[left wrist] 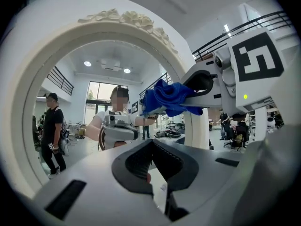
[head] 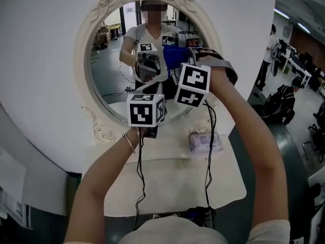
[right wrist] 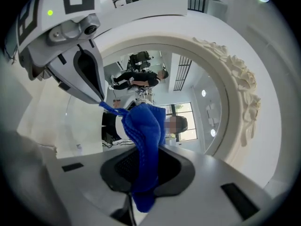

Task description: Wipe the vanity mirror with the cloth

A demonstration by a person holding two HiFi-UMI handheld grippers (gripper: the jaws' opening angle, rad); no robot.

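An oval vanity mirror (head: 114, 70) in an ornate cream frame (head: 84, 39) stands on a white wall in front of me. My right gripper (right wrist: 141, 173) is shut on a blue cloth (right wrist: 143, 126), and the bunched cloth (head: 172, 55) is held up at the glass on the mirror's right side. In the left gripper view the cloth (left wrist: 167, 98) shows at the frame's inner right edge. My left gripper (left wrist: 155, 159) is shut with nothing in it, raised just below and left of the right one, facing the glass. The mirror reflects the person and both grippers.
Under the mirror is a white vanity top (head: 172, 182) with a wrapped tissue pack (head: 205, 142) on it. Black cables (head: 139, 177) hang from both grippers. People and desks (head: 284, 85) fill the room at right. A standing person (left wrist: 51, 126) shows in the reflection.
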